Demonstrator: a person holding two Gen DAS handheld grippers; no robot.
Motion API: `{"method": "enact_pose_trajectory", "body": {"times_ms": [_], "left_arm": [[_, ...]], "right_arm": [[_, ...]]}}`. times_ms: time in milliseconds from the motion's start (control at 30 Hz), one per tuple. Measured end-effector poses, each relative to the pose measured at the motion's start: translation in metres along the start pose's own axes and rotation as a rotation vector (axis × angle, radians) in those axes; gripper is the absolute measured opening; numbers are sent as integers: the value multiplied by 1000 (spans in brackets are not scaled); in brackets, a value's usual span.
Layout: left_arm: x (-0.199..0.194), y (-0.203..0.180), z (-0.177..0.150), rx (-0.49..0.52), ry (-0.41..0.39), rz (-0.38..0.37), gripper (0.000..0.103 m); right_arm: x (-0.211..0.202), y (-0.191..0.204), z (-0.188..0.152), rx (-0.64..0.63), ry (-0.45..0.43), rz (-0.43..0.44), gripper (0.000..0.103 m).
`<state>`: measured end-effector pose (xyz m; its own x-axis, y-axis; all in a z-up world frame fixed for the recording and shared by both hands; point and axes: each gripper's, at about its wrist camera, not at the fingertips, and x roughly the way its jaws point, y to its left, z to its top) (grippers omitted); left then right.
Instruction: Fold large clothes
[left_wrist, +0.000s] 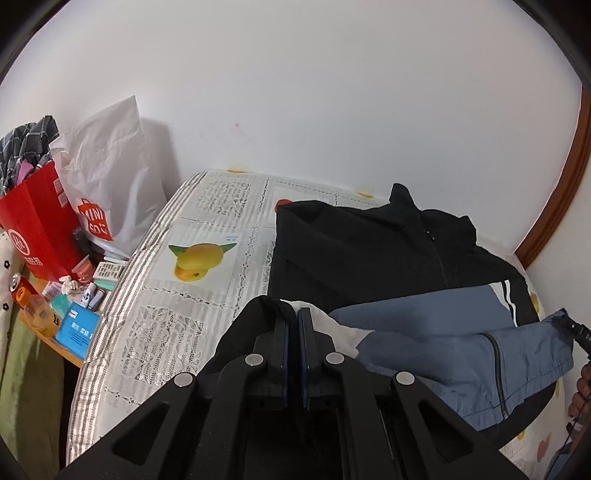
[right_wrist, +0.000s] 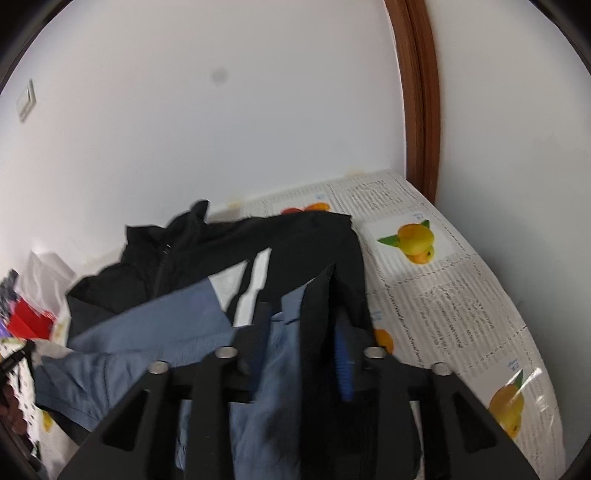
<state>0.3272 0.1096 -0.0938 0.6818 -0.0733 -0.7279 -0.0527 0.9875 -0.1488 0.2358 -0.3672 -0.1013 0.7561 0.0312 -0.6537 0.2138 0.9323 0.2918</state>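
A large jacket (left_wrist: 388, 251), black on top with a blue lower part and white stripes, lies partly folded on the table (left_wrist: 207, 221). Its blue sleeve (left_wrist: 461, 354) lies across the front. My left gripper (left_wrist: 293, 314) is shut at the jacket's near left edge, and black fabric wraps over its left finger (left_wrist: 275, 332). In the right wrist view the same jacket (right_wrist: 192, 251) fills the middle. My right gripper (right_wrist: 301, 317) stands open, with blue and black folds hanging loose between its fingers.
The table carries a lace-patterned cover with fruit prints and meets a white wall. At its left stand a red bag (left_wrist: 37, 221), a white shopping bag (left_wrist: 110, 166) and a cluttered side table (left_wrist: 74, 317). A brown wooden frame (right_wrist: 421, 110) rises at the right corner.
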Motion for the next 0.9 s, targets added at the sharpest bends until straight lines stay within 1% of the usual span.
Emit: {"method": "enact_pose_trajectory", "body": {"times_ms": [33,67,133,167,200,233,333,433,567,633,733,900], "left_arm": [[1,0,0,1,5,4,5],[1,0,0,6,8,7,5],[1,0,-1,15,11,12,10],[1,-1,-1,19,15,11,20],[0,-2,-1,23,18,9,28],[-1,-3,-3,28,17,8,30],[-7,-6,-6,50,15,9,30],[-15,-3,-8,50,18,6,31],[-35,7,-14,48,1,0,49],[-46,13,-19,54,-15,4,50],[-53,25,-29,56,-10,17,51],[-44,48,-53,21,50,31,51]], "right_arm": [[1,-2,-1,-4,2,-8,46],[1,-5,-4,-13,9,-19,46],[0,-9,-9,-29,19,-31,47],[-2,-11,-10,-36,22,-36,47],[-4,-13,-13,-47,24,-47,48],[-5,-15,-16,-54,25,-54,49],[-13,-21,-25,-73,36,-70,50],[-22,-27,-36,-89,47,-84,50],[-38,-34,-48,-97,46,-98,52],[-43,-36,-53,-101,50,-115,52],[-52,-42,-64,-103,51,-124,52],[-49,-49,-86,-113,98,-135,53]]}}
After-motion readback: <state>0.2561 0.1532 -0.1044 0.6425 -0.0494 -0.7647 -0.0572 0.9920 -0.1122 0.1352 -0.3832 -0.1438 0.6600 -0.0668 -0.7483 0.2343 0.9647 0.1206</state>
